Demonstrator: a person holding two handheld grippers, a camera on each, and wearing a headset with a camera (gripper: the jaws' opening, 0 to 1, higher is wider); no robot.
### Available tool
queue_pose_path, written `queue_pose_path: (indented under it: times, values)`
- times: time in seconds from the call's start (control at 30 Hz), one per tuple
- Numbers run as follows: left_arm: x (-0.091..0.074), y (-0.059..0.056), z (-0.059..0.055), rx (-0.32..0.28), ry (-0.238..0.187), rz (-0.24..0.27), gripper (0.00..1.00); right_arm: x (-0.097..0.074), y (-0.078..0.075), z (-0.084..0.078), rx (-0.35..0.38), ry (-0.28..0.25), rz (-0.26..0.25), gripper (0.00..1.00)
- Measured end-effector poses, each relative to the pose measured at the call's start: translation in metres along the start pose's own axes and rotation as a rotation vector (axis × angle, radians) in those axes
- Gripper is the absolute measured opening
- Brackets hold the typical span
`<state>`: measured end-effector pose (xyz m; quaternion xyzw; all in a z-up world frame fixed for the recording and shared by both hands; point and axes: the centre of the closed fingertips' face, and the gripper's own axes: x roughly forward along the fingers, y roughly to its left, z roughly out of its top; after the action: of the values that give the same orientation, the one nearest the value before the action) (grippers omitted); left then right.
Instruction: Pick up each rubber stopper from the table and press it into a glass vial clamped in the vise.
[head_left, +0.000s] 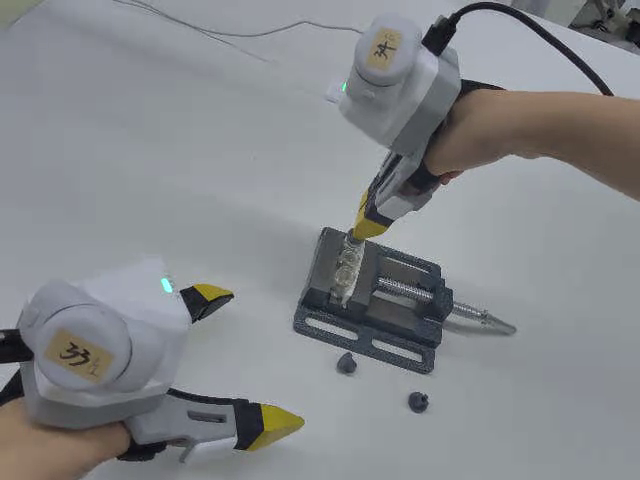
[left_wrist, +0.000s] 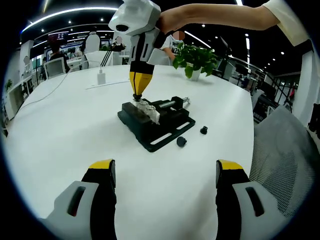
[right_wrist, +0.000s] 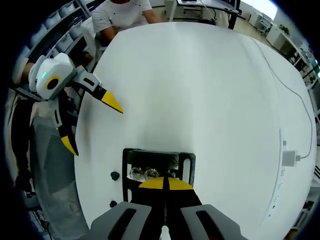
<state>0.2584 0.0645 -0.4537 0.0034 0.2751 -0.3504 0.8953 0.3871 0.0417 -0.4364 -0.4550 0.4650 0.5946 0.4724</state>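
A dark vise stands on the white table and clamps clear glass vials in a row. My right gripper points down with its yellow tips shut, touching the top of a vial; whether a stopper sits under them is hidden. In the right gripper view the shut tips cover the vials. Two dark rubber stoppers lie loose in front of the vise. My left gripper is open with nothing in it, left of the vise, and its view looks at the vise and both stoppers.
A white charger with its cable lies at the far side of the table. A grey mesh chair stands by the table's edge on the right of the left gripper view. A potted plant is at the back.
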Motion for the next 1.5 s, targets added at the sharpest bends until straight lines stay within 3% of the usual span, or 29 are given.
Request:
queue_pose_path:
  times: [0.17, 0.33, 0.47, 0.63, 0.73, 0.97, 1.17, 1.5]
  values:
    - [0.002, -0.004, 0.004, 0.014, -0.001, -0.009, 0.81, 0.002, -0.001, -0.001, 0.003, 0.082, 0.002, 0.0]
    - [-0.002, -0.006, 0.008, 0.022, -0.006, -0.005, 0.81, 0.002, -0.002, -0.004, 0.073, 0.151, 0.025, 0.0]
    - [-0.007, -0.01, 0.011, 0.036, -0.008, 0.0, 0.81, 0.001, 0.003, -0.005, 0.048, 0.177, 0.016, 0.0]
    - [-0.013, -0.012, 0.017, 0.055, -0.018, 0.007, 0.81, -0.001, 0.003, -0.006, 0.059, 0.122, 0.013, 0.0]
    - [-0.014, -0.012, 0.022, 0.067, -0.023, 0.009, 0.81, -0.001, 0.005, -0.005, -0.027, 0.09, 0.012, 0.0]
    - [-0.016, -0.012, 0.032, 0.086, -0.04, 0.009, 0.81, -0.003, 0.006, -0.005, -0.03, -0.01, -0.012, 0.0]
    - [-0.016, -0.017, 0.033, 0.101, -0.039, -0.004, 0.81, -0.003, 0.006, 0.001, -0.098, -0.025, -0.062, 0.0]
    - [-0.02, -0.022, 0.034, 0.114, -0.038, -0.012, 0.81, -0.005, 0.007, 0.001, -0.094, -0.058, -0.092, 0.0]
